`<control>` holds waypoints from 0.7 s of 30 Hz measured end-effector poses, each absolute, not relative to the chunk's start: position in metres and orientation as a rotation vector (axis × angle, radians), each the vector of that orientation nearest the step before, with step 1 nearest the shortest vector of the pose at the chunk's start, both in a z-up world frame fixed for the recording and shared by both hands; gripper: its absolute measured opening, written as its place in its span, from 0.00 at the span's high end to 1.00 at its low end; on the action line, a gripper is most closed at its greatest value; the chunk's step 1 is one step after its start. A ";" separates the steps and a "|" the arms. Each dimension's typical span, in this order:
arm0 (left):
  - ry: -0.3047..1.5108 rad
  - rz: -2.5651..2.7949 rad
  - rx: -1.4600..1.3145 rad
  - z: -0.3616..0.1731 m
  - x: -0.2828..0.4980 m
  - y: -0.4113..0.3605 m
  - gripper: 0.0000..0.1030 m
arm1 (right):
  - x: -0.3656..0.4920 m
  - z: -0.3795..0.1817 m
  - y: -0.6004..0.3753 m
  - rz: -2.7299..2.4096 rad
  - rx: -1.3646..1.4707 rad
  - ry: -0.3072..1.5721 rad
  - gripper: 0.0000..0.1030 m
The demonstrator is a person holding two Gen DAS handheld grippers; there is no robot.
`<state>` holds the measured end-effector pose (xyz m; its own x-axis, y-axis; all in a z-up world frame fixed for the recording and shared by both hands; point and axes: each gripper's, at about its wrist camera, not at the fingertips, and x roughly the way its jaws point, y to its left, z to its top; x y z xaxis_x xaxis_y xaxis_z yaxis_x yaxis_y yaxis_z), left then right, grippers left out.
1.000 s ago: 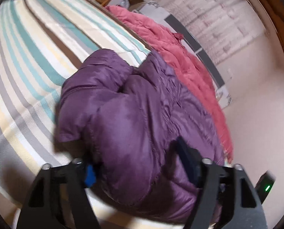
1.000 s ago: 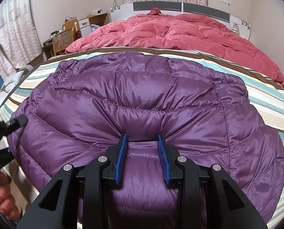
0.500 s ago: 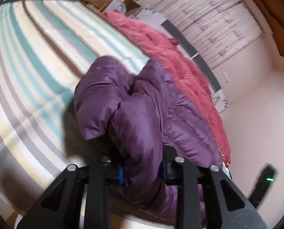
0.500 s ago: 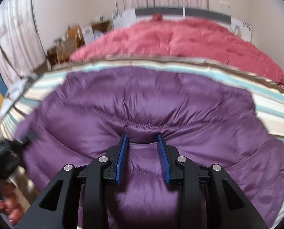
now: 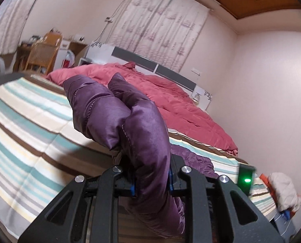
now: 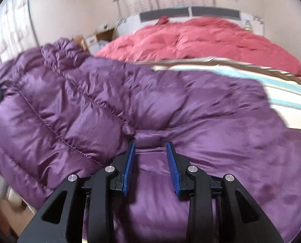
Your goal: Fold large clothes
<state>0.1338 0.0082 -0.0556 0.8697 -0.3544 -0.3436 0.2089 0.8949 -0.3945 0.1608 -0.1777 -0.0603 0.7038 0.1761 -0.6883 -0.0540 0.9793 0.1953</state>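
A purple puffer jacket (image 6: 170, 105) lies on the striped bedsheet (image 5: 22, 121). My left gripper (image 5: 151, 179) is shut on a thick fold of the jacket (image 5: 118, 117) and holds it lifted above the bed. My right gripper (image 6: 150, 151) is shut on a fold of the jacket at its near edge, with fabric bunched between the blue pads (image 6: 128, 166). In the right wrist view the jacket's left side rises up and the collar (image 6: 63, 50) stands high.
A pink duvet (image 5: 170, 101) covers the far half of the bed, also in the right wrist view (image 6: 201, 40). A wicker chair (image 5: 43, 54) and desk stand at the back left. The headboard (image 6: 189, 12) and curtains are behind. Light clothes (image 5: 282, 188) lie at the right.
My left gripper closed on the jacket's edge and lifted it up off the bed. The jacket's left side rose in the right wrist view. My right gripper kept its hold.
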 end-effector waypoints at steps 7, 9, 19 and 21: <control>0.391 -0.323 -0.240 -0.035 0.124 -0.012 0.80 | 0.116 -0.041 -0.231 -0.038 0.144 0.741 0.68; 0.383 -0.334 -0.209 -0.030 0.123 -0.021 0.80 | 0.109 -0.046 -0.248 -0.086 0.158 0.767 0.68; 0.367 -0.429 -0.012 -0.010 0.112 -0.078 0.80 | 0.107 -0.066 -0.277 -0.044 0.332 0.791 0.68; 0.372 -0.448 0.014 -0.007 0.110 -0.090 0.80 | 0.096 -0.053 -0.290 -0.093 0.355 0.733 0.68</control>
<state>0.1103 -0.0896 -0.0071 0.8352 -0.4203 -0.3546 0.4255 0.9024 -0.0674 0.0962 -0.2905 -0.0532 0.7420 0.0398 -0.6692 0.2059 0.9364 0.2840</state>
